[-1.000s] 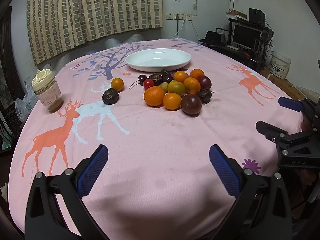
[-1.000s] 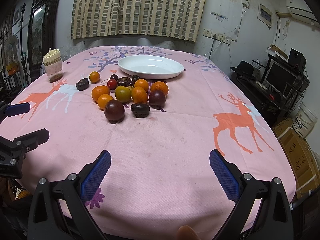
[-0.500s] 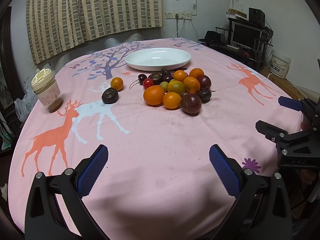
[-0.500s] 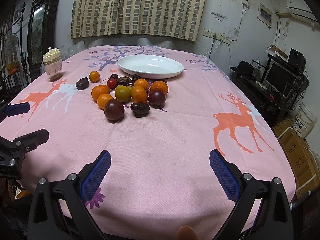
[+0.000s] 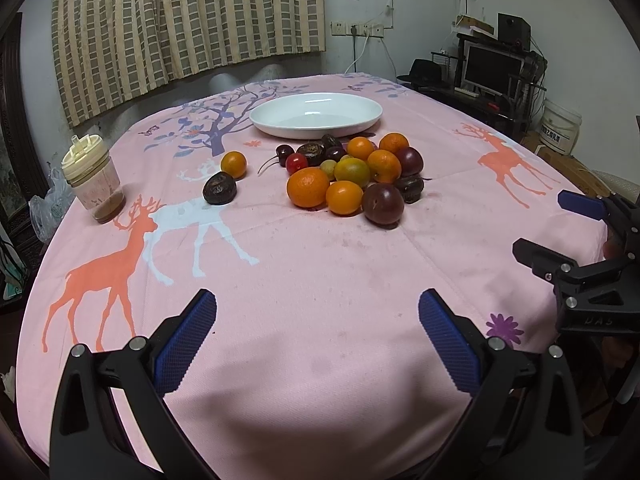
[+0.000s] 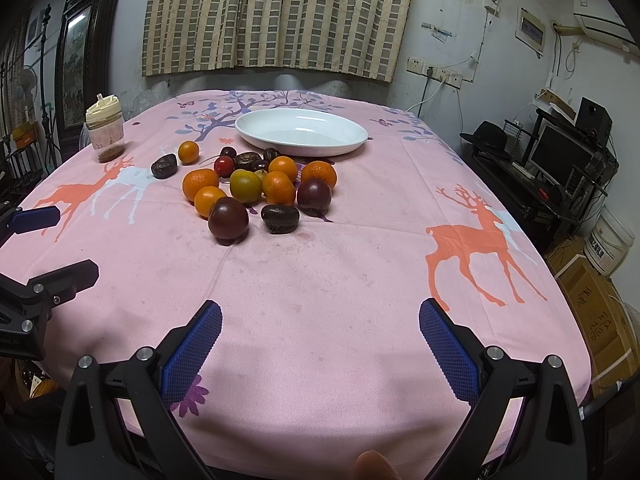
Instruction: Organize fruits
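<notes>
My left black plastic two-finger gripper (image 5: 316, 332): angular, strut-like fingers, each tipped on inner face with blue cross-hatched rubber pad (image 5: 185, 342). Round silver screws along finger tops, just behind pads. My right black plastic two-finger gripper (image 6: 320, 334): same build, same blue textured pads (image 6: 450, 350), same silver screws behind them. Seen from left camera, right gripper body shows faint embossed lettering on side, too small to read. Triangular cut-outs in frame behind fingers.
</notes>
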`<state>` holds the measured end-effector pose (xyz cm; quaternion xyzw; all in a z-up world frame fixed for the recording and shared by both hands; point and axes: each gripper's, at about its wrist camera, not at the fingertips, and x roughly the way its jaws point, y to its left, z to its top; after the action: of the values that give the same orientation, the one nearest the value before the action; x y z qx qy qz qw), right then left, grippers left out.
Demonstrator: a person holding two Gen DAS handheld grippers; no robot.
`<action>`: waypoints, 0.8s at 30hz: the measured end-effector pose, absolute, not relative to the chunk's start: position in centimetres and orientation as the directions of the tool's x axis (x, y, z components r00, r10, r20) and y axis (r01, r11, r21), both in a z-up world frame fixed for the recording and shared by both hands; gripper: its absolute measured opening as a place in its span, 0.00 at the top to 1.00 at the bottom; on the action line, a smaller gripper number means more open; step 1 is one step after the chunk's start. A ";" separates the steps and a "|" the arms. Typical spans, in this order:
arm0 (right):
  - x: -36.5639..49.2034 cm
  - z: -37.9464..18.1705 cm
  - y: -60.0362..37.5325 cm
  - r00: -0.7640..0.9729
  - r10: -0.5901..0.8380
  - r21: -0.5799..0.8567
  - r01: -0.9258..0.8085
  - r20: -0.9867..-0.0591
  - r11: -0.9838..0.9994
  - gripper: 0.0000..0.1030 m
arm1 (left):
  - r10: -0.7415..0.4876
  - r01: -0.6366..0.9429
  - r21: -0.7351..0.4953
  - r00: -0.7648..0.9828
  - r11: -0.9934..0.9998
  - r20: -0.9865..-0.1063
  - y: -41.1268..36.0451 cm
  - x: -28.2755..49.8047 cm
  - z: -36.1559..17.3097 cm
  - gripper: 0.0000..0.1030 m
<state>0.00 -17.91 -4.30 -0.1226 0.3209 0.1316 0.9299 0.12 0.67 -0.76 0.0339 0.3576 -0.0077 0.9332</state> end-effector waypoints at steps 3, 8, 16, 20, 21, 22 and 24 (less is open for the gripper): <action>0.2 -4.5 -18.1 0.758 0.165 -0.143 -0.324 -0.631 0.935 0.04 | 0.011 0.038 0.058 0.742 0.998 -0.670 0.8 0.1 -1.0 0.04; 0.0 -4.8 -17.8 0.749 0.181 -0.127 -0.333 -0.638 0.934 0.04 | 0.017 0.032 0.061 0.744 0.998 -0.668 0.9 -0.2 -1.4 0.04; 1.9 -5.3 -16.3 0.692 0.258 -0.070 -0.408 -0.675 0.910 0.04 | 0.044 -0.057 0.004 0.723 0.998 -0.689 5.0 0.1 -3.4 0.04; 3.6 -4.8 -13.8 0.651 0.322 -0.057 -0.490 -0.687 0.870 0.13 | 0.056 -0.078 0.000 0.719 0.997 -0.692 6.7 0.5 -3.5 0.04; 4.1 -4.8 -13.1 0.644 0.327 -0.068 -0.508 -0.692 0.859 0.19 | 0.058 -0.080 0.001 0.718 0.997 -0.694 7.1 0.5 -3.5 0.04; 4.5 -4.8 -12.5 0.636 0.331 -0.072 -0.521 -0.697 0.850 0.22 | 0.056 -0.081 -0.003 0.714 0.997 -0.698 7.6 0.8 -3.4 0.04; 5.8 -5.1 -11.0 0.593 0.351 -0.065 -0.566 -0.725 0.822 0.45 | 0.050 -0.088 -0.017 0.707 0.996 -0.705 8.7 1.1 -3.4 0.04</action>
<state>5.85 -11.04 -5.12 -0.1459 0.3684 0.2604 0.8805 1.06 8.68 -3.39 -0.0246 0.3808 0.0373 0.9236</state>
